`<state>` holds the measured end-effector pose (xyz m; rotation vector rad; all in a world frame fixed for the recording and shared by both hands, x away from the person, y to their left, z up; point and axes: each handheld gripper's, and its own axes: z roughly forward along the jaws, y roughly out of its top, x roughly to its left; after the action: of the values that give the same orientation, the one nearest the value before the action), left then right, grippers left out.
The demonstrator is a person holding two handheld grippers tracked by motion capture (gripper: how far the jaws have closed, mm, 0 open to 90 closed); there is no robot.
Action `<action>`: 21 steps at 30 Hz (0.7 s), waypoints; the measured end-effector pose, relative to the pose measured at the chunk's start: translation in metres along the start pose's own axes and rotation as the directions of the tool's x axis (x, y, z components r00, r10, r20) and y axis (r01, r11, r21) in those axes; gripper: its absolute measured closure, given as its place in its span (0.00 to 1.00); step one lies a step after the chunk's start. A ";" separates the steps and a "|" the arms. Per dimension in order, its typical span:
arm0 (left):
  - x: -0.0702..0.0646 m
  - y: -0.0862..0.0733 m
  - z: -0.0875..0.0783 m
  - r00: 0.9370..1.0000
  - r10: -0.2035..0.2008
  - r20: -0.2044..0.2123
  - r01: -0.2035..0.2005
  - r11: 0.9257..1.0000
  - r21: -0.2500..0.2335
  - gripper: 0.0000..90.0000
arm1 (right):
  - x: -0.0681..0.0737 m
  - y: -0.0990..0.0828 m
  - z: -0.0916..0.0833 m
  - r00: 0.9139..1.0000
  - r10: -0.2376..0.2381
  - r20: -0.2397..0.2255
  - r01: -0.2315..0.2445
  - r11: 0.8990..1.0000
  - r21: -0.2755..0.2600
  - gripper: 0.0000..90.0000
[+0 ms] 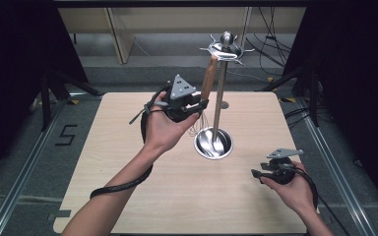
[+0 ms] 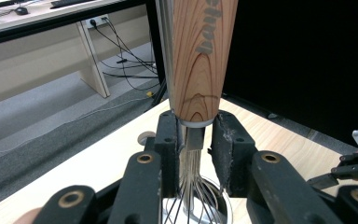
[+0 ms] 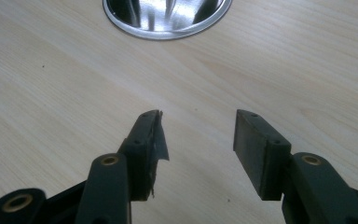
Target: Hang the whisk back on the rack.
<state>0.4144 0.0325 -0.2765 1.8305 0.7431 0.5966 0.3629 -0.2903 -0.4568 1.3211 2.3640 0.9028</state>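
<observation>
Wooden-handled, one whisk (image 2: 200,60) is gripped at its metal neck by the left hand-held gripper (image 2: 196,140), upright beside one steel stand (image 1: 220,88). The right hand-held gripper (image 3: 198,140) is held wide open over the counter (image 3: 51,84), nothing between its jaws.

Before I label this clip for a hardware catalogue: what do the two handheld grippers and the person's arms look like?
Both the left gripper and the right gripper are black, each with two blocky jaws pinned by brass-coloured rivets and topped by a grey three-cornered plate. A black cable trails from each. The forearms are bare, with no sleeves in view.
</observation>
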 end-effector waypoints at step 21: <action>0.001 -0.001 0.018 0.999 -0.004 -0.053 0.006 0.999 0.039 0.80 | 0.000 0.000 0.000 1.000 -0.003 -0.001 0.003 1.000 0.006 0.58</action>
<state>0.4270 0.0225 -0.2836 1.8543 0.7998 0.6327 0.3629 -0.2901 -0.4566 1.3199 2.3708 0.8962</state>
